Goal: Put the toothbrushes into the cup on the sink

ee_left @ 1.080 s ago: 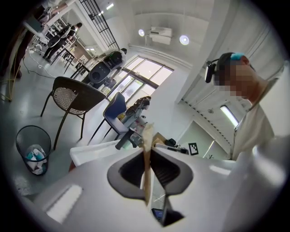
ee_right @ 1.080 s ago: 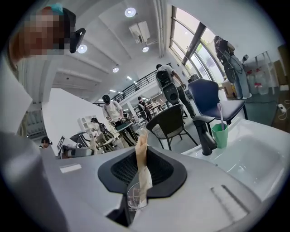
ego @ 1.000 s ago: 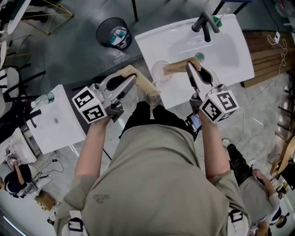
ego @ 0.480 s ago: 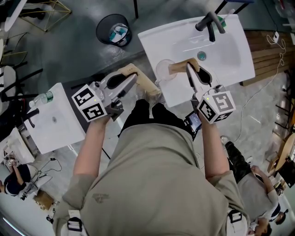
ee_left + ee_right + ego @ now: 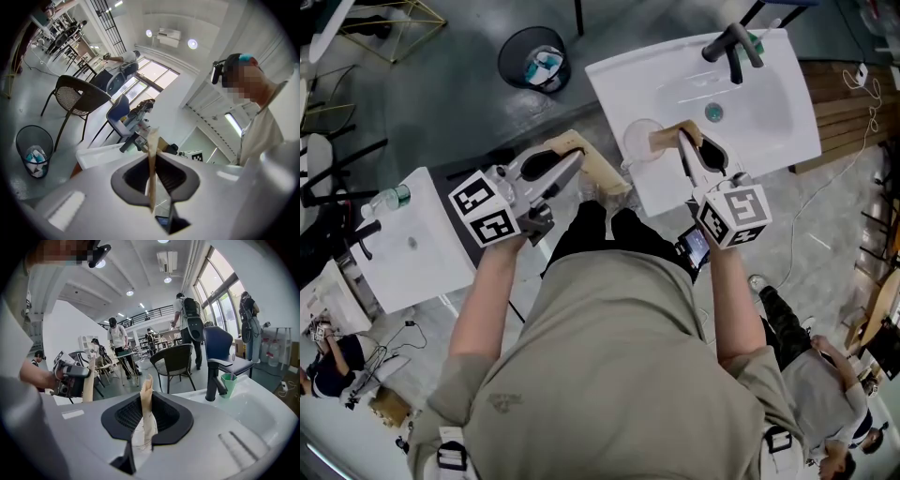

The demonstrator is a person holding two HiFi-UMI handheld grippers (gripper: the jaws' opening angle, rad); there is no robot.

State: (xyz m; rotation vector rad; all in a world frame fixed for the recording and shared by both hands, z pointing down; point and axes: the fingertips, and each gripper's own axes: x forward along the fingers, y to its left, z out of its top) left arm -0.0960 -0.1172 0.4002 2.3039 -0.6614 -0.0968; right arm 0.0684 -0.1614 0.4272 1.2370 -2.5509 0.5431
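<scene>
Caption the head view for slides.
Right gripper holds a wrapped toothbrush at the cup on the sink; left gripper holds a second toothbrush.

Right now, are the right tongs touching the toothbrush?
Touching. The right gripper view shows the right tongs shut on the toothbrush, pressing it from both sides.

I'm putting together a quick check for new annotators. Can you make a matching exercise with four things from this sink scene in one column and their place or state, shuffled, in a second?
Things
1. faucet
2. waste bin
3. green cup
4. left gripper

Place or state
A. shut on a paper-wrapped toothbrush
B. on the floor, left of the sink
C. black, on the sink's far edge
D. stands next to the faucet's base

Pairs: 1-C, 2-B, 3-D, 4-A
</scene>
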